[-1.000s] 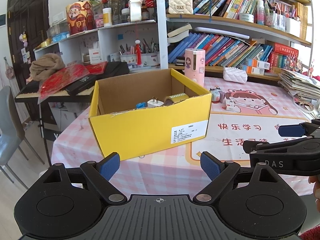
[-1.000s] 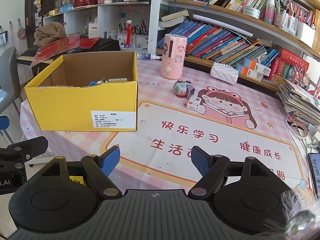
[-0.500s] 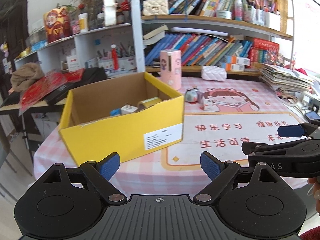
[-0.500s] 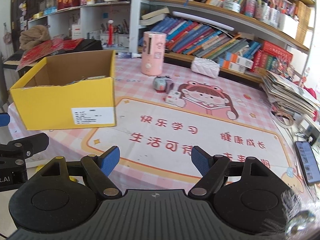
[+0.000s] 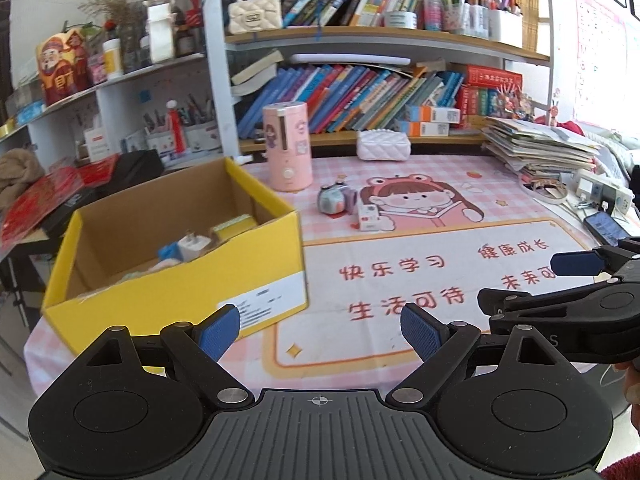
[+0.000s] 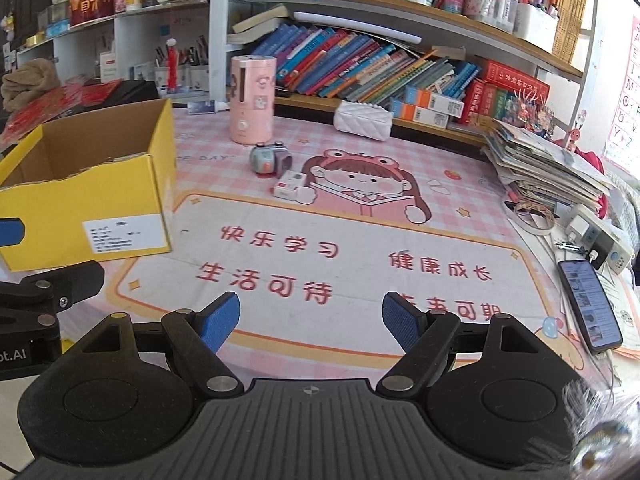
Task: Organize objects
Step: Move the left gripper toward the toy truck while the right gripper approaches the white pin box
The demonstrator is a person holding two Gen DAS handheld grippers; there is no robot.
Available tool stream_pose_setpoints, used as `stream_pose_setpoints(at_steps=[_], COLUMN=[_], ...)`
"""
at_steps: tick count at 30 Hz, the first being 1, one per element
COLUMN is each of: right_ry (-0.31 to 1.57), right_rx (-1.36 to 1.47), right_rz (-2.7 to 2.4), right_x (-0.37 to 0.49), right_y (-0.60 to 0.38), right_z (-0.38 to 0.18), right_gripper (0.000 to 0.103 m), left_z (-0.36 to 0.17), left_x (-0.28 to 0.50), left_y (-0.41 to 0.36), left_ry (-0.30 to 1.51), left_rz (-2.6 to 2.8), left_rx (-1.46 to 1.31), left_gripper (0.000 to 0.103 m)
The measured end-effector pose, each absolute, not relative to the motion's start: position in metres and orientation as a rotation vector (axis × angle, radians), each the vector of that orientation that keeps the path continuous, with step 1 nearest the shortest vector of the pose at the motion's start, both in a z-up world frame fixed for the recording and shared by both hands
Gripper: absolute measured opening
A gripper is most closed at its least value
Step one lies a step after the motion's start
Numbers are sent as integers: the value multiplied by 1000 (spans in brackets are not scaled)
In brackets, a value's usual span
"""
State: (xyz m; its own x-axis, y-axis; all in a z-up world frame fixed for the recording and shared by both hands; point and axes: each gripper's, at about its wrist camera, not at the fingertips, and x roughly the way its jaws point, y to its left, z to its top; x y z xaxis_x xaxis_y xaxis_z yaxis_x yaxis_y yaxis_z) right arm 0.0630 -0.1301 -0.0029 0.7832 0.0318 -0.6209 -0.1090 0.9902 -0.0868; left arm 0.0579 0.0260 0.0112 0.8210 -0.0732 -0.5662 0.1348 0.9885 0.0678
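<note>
The yellow box point(image 5: 176, 264) sits at the tabletop's left, already collecting bits, probably a plug and tape. Right of the box, beyond its far corner, the grey toy point(image 6: 270, 158) and small white box point(image 6: 290, 187) wait. My left claw point(image 5: 320, 330) and right claw point(image 6: 310, 318) hang spread, empty.

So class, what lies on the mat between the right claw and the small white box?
Only bare printed mat lies between the right claw and the small white box, in the right wrist view.
</note>
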Motion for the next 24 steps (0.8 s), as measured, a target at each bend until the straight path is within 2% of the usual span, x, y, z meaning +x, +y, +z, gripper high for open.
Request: stream_pose_setpoints(at_steps=[24], right_ry=[677], right_rx=[-152], right_rz=[174], right_x=[170], right_y=[-167], right_z=[0], right_gripper=[77], left_z=[10], left_x=[142], left_y=[-14], left_ry=[615], left_rz=[-8], left_rx=[75], left_gripper=[90])
